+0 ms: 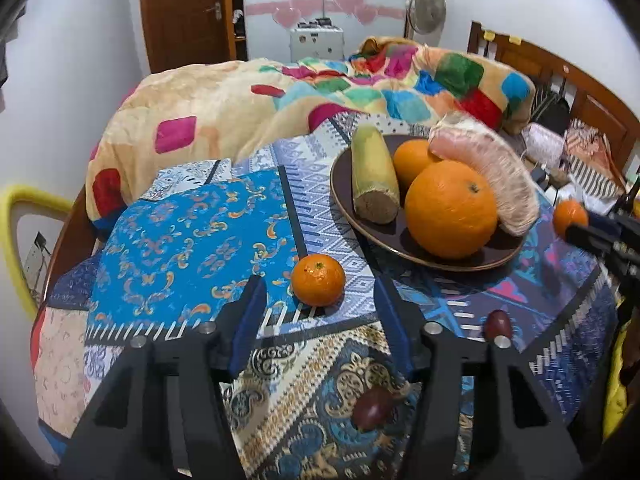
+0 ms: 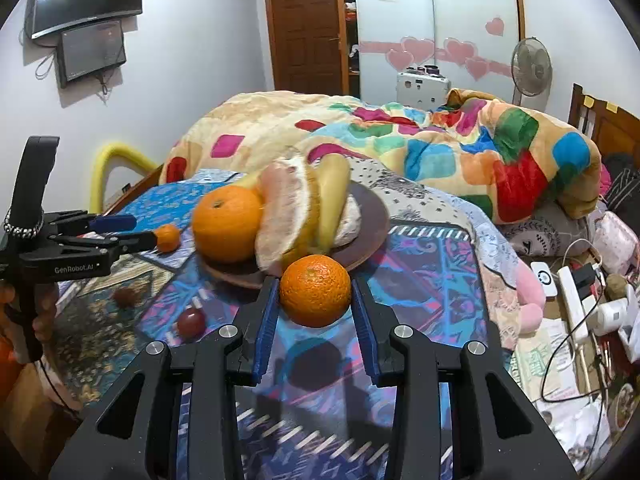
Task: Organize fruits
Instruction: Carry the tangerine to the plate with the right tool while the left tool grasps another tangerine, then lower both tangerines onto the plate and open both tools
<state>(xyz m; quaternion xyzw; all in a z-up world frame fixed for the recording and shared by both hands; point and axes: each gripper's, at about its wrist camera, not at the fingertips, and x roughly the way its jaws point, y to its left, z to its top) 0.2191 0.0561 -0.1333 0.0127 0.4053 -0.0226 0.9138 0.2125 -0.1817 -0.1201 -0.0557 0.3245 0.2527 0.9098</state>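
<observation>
A dark brown plate (image 1: 360,222) on the patterned cloth holds a big orange (image 1: 450,210), a second orange (image 1: 412,158), a pomelo wedge (image 1: 496,168) and a sugarcane piece (image 1: 374,176). My left gripper (image 1: 320,292) is open, with a small tangerine (image 1: 318,279) lying on the cloth between its fingertips. My right gripper (image 2: 314,292) is shut on another tangerine (image 2: 315,290) and holds it above the cloth, just before the plate (image 2: 370,216). Two dark red grapes (image 1: 370,402) (image 1: 498,324) lie on the cloth.
The cloth covers a bed with a bright patchwork blanket (image 1: 280,92) behind the plate. A wooden headboard (image 1: 560,68) stands at the right. Cables, a power strip (image 2: 572,300) and papers lie at the right. A yellow padded rail (image 1: 16,208) is at the left edge.
</observation>
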